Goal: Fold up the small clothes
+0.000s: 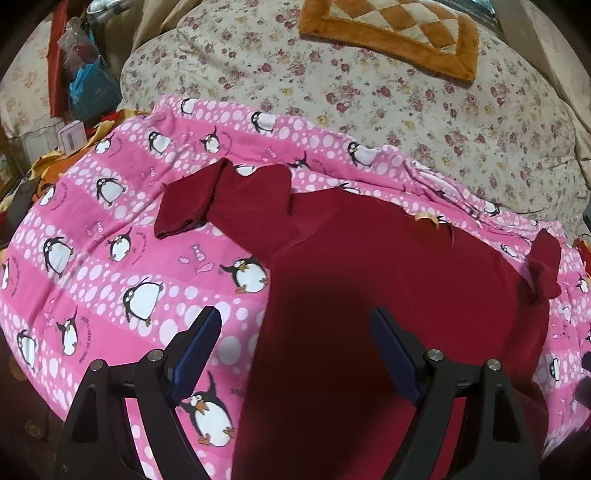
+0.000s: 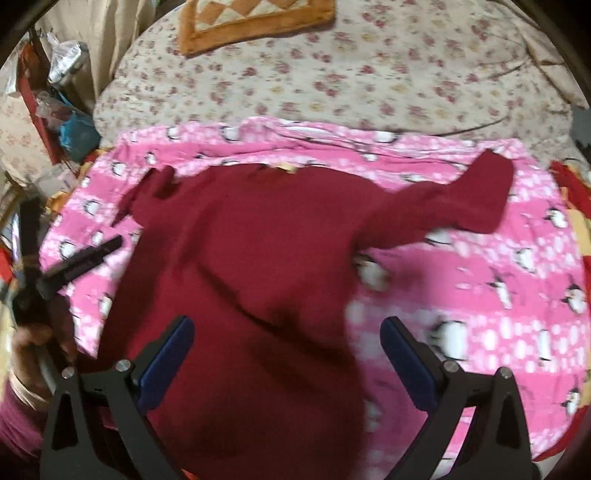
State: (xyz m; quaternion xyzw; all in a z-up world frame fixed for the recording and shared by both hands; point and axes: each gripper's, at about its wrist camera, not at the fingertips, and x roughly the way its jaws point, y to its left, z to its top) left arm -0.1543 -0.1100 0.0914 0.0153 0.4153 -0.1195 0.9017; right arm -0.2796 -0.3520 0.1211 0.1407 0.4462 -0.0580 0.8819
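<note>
A dark red long-sleeved top (image 1: 369,266) lies spread flat on a pink penguin-print blanket (image 1: 110,229). Its left sleeve (image 1: 207,206) angles out with the cuff folded over. Its right sleeve (image 2: 454,206) stretches out to the right in the right wrist view, where the body (image 2: 251,258) fills the middle. My left gripper (image 1: 295,325) is open and empty, above the top's left edge near the hem. My right gripper (image 2: 288,332) is open and empty above the top's lower right part. The left gripper (image 2: 92,254) also shows at the left edge of the right wrist view.
Beyond the blanket lies a floral quilt (image 1: 406,103) with an orange checkered cushion (image 1: 391,33) on it. Clutter of bags and boxes (image 1: 81,85) stands at the far left beside the bed. A red and yellow cloth (image 2: 576,206) edges the blanket at the right.
</note>
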